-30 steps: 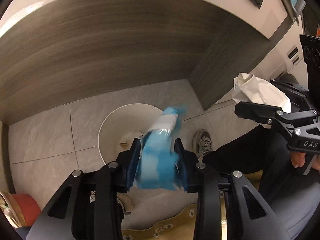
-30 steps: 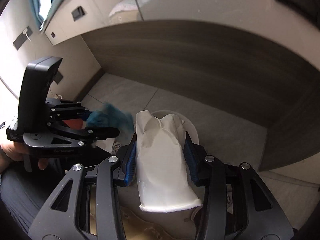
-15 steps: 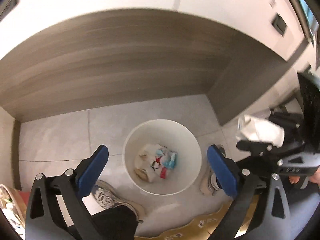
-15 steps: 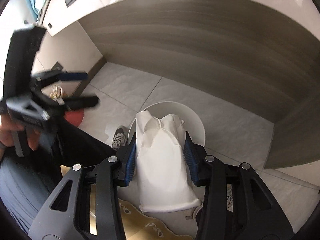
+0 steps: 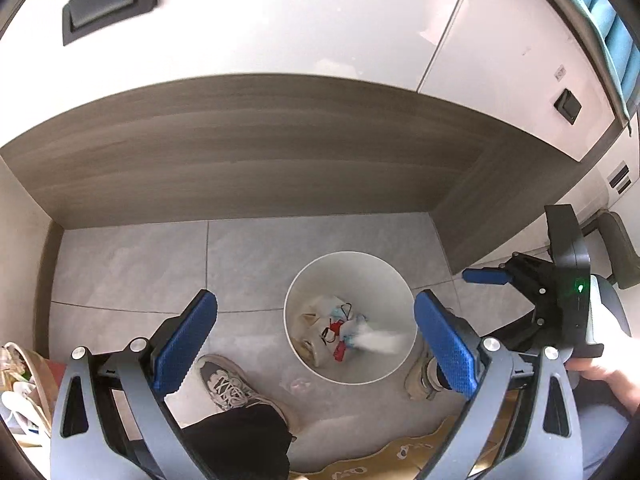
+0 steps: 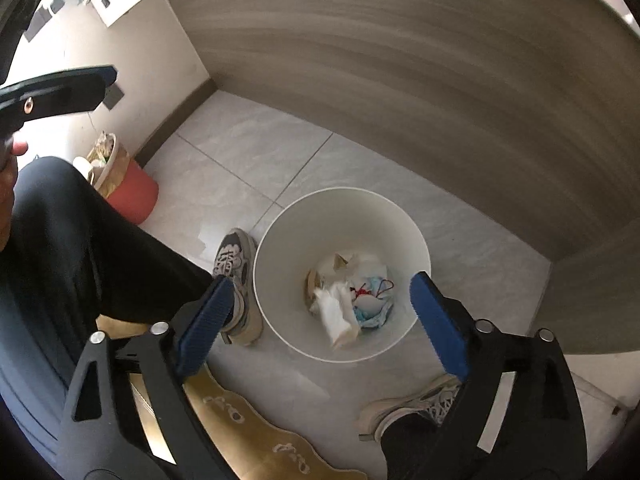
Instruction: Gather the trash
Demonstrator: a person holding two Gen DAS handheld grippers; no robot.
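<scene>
A white round bin (image 5: pixel 304 280) (image 6: pixel 280 240) stands on the grey tiled floor below both grippers. Inside it lie crumpled trash pieces, among them a blue wrapper (image 6: pixel 372 312) and a white paper bag (image 6: pixel 336 316), which also shows blurred in the left wrist view (image 5: pixel 380 342). My left gripper (image 5: pixel 316 340) is wide open and empty above the bin. My right gripper (image 6: pixel 320 308) is wide open and empty above the bin. The right gripper also shows at the right in the left wrist view (image 5: pixel 532 284).
The person's shoes (image 6: pixel 236 268) (image 6: pixel 412 408) stand on either side of the bin. A red bucket (image 6: pixel 128 192) full of items stands at the left by the wall. A wood-grain panel (image 5: pixel 240 152) and white cabinets (image 5: pixel 280 20) rise behind. A yellow mat (image 6: pixel 248 412) lies in front.
My left gripper opened and dropped the blue wrapper into the bin. My right gripper then opened and the white paper bag fell into the bin. Both grippers rose higher.
</scene>
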